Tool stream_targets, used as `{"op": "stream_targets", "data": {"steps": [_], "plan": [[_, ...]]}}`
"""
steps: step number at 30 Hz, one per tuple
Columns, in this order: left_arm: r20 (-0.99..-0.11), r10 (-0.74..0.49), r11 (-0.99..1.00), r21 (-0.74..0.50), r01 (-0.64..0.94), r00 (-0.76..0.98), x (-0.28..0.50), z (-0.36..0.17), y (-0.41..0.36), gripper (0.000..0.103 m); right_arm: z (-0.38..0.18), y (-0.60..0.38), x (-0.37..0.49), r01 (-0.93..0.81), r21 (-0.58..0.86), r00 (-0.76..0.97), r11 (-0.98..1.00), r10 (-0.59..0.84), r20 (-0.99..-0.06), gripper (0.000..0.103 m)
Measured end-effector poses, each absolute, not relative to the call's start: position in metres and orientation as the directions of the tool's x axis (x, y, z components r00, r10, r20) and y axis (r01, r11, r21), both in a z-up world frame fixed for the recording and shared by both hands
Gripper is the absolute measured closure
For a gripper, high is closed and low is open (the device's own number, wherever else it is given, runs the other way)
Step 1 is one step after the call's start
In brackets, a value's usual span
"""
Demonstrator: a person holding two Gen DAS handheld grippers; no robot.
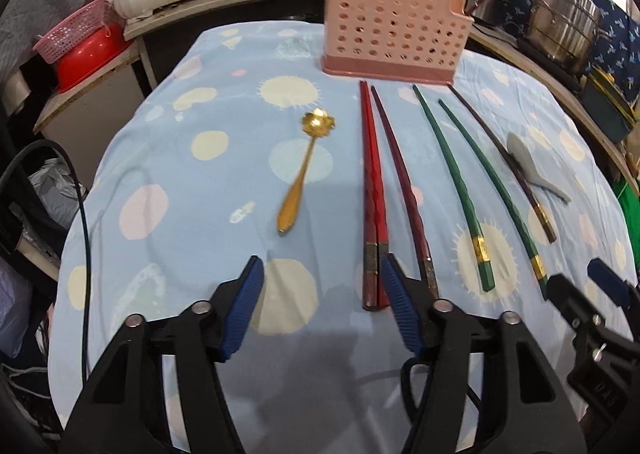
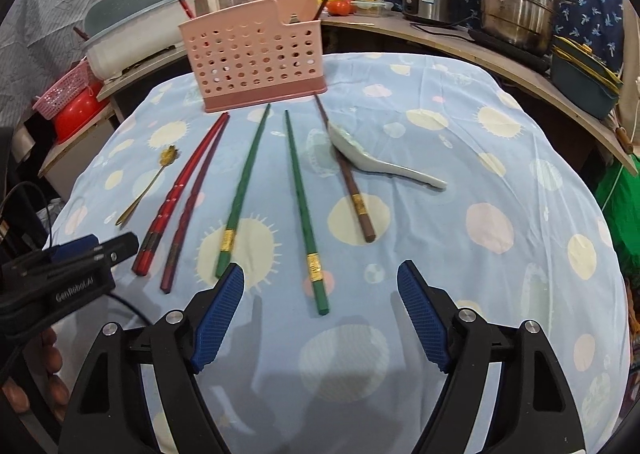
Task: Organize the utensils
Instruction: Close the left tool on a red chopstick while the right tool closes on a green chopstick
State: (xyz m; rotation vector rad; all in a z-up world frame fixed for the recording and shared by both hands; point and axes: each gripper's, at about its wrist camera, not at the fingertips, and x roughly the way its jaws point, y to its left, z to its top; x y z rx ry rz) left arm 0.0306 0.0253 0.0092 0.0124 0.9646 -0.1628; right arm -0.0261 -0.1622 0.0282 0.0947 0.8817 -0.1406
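Both jaws stand spread and empty: left gripper (image 1: 322, 278) near the red chopsticks (image 1: 370, 190), right gripper (image 2: 320, 286) over a green chopstick (image 2: 306, 210); all lie before the pink holder (image 2: 256, 62) on the dotted cloth (image 2: 480, 274); chopsticks look stiff, light, probably slippery, best pinched near the banded ends; white spoon (image 2: 384, 164), likely fragile, by its handle; gold spoon (image 1: 306, 170); cluttered kitchen shelves behind.

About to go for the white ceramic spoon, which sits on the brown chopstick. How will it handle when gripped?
The white ceramic spoon looks glazed, so probably slippery and breakable. Its bowl rests on the brown chopstick, so it may rock, and lifting it could nudge that stick.
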Motion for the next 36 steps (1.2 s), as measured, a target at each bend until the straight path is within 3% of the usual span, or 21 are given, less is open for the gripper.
{"op": "stream_targets", "data": {"steps": [7, 18, 26, 36], "plan": [[-0.827, -0.155, 0.983, -0.073, 0.169, 0.541, 0.027, 0.002, 0.022, 0.067, 0.026, -0.168, -0.026, 0.164, 0.029, 0.625, 0.986, -0.081, -0.776, 0.028], [-0.824, -0.14, 0.987, -0.074, 0.142, 0.55, 0.032, 0.004, 0.031, 0.094, 0.022, -0.183, -0.021, 0.2, 0.05, 0.614, 0.978, -0.085, -0.785, 0.046], [-0.812, -0.171, 0.981, -0.087, 0.175, 0.558, 0.031, 0.008, 0.028, 0.103, 0.022, -0.175, -0.017, 0.161, 0.066, 0.618, 0.985, -0.049, -0.785, 0.048], [-0.814, -0.19, 0.978, -0.107, 0.18, 0.549, 0.028, 0.007, 0.028, 0.103, 0.012, -0.166, -0.013, 0.126, 0.072, 0.595, 0.989, -0.018, -0.804, 0.068]]}}
